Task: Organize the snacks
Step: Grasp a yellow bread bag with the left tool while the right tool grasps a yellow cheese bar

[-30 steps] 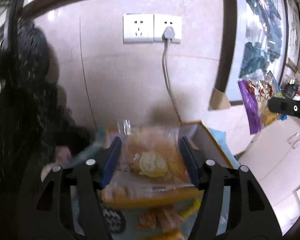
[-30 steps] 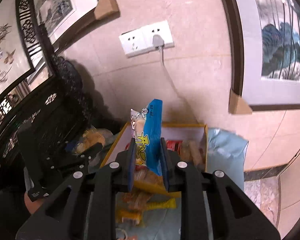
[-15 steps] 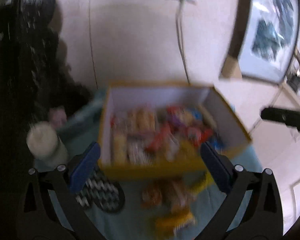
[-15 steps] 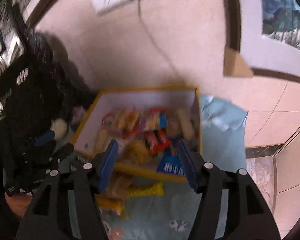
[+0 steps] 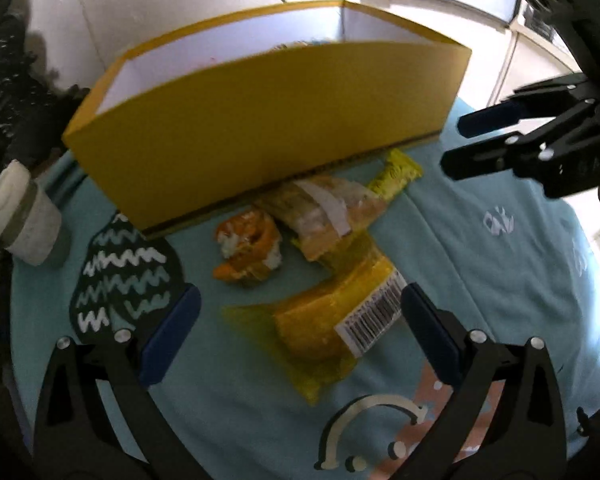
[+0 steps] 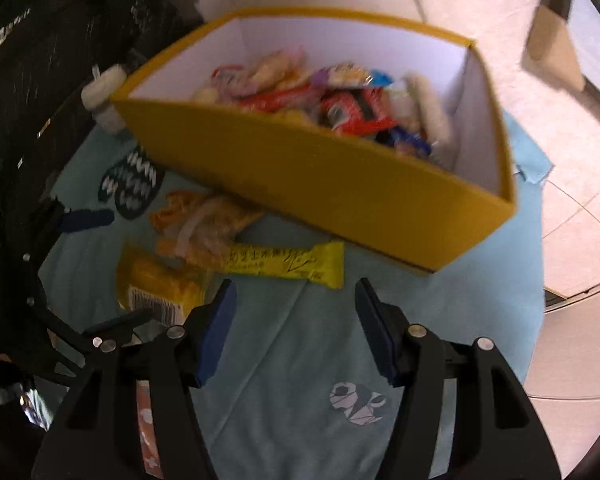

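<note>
Your left gripper (image 5: 296, 332), jaws spread wide and empty, has the orange barcoded snack packet (image 5: 332, 324) lying between them on the light-blue cloth (image 5: 500, 280), before the yellow cardboard box (image 5: 268, 128). Your right gripper (image 6: 296, 328), jaws parted and empty, sits just short of the yellow wrapped bar (image 6: 284, 264).

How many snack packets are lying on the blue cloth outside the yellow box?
4. The barcode packet is nearest the left gripper; an orange one lies left of the clear packet by the yellow box; a yellow bar. Others may hide underneath.
</note>
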{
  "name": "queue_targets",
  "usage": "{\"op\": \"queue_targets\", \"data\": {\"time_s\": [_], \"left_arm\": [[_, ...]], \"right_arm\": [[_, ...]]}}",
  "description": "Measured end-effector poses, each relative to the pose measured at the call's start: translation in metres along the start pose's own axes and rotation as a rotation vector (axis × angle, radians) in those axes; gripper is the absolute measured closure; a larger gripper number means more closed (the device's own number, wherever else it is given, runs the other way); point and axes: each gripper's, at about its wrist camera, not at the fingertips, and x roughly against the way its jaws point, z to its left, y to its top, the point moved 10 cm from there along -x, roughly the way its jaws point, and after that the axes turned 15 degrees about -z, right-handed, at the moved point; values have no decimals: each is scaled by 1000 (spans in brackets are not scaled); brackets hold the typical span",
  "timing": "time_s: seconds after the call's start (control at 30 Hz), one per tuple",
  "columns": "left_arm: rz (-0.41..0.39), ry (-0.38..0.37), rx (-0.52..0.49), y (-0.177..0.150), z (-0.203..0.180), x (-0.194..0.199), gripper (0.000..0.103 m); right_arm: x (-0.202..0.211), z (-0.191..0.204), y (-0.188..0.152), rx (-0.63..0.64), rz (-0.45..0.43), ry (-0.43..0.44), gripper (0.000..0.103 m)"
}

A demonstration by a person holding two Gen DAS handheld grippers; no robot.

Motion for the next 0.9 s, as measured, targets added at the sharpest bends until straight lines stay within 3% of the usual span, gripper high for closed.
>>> {"op": "queue_targets", "data": {"time_s": [0.23,0.47,0.6,0.77,0.9], "left_arm": [[38,-31,0,-18,-6,-17,2],[35,-73,43,-34,1,-12,12],[17,-133,28,-34,-6,-5,14],[29,-120,-23,-40,-11,-10,9],[39,-136,-19,-42,-11,-11,11]], "right_arm": [[-32,19,-10,236,38,29,41],[-64,33,-12,393,62,59,41],[-75,27,-14,341,94,44,41],[-68,17,-18,279,146,34,70],[-52,15,-40,211,246,65,72]]}}
